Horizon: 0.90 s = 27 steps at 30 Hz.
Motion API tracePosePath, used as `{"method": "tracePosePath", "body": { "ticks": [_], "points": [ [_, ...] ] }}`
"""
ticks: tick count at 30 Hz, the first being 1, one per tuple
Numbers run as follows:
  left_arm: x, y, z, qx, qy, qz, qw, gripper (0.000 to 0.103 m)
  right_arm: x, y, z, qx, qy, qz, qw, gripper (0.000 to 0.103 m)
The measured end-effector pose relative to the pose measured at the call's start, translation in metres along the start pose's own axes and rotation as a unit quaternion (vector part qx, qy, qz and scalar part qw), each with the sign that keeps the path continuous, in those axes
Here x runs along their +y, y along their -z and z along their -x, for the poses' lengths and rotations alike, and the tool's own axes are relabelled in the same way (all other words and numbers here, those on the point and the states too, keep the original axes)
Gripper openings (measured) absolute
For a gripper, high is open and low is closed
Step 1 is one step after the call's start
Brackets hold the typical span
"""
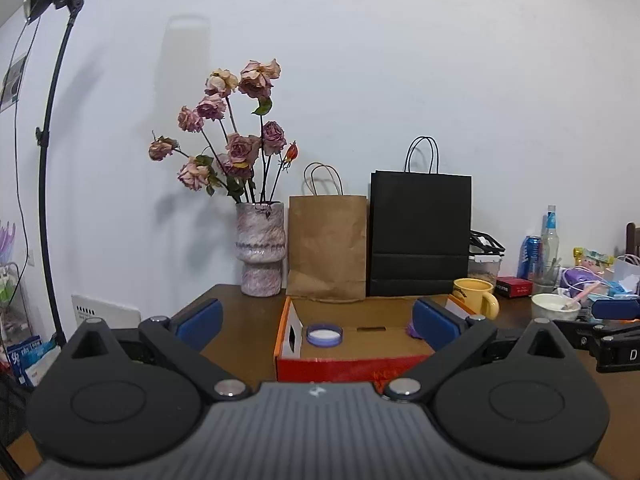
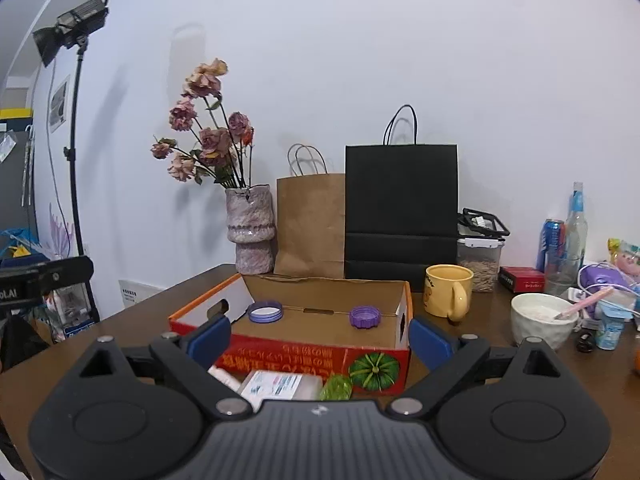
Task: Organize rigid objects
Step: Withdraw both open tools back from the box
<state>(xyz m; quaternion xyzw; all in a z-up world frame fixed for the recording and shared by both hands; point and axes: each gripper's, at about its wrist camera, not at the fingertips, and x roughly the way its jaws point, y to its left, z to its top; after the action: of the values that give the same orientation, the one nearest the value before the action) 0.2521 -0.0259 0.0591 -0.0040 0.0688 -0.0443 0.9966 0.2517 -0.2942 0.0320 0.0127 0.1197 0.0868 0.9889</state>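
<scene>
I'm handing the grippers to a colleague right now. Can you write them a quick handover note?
Left gripper: open, empty, facing the cardboard box.
Right gripper: open, empty, behind the box's near wall.
Done: two purple lids lie in the box, one showing its white inside, one ridged.
Left: small packages and a green item lie before the box.

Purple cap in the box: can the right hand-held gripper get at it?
Probably yes. The purple cap lies uncovered in the open-topped box, and the open right hand-held gripper only has to clear the near wall.
</scene>
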Motion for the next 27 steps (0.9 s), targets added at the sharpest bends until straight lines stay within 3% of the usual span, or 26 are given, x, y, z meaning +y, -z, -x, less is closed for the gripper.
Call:
{"method": "tracePosePath", "body": {
  "ticks": [20,27],
  "points": [
    [0.015,0.033,0.107,0.019,-0.008,0.011,0.9997,0.103,0.030,0.040,0.110,-0.016,0.005,-0.010,1.000,0.102],
    [0.018,0.044,0.122,0.045,-0.007,0.017,0.9988,0.103,0.038,0.051,0.125,-0.005,0.007,-0.008,1.000,0.103]
  ]
}}
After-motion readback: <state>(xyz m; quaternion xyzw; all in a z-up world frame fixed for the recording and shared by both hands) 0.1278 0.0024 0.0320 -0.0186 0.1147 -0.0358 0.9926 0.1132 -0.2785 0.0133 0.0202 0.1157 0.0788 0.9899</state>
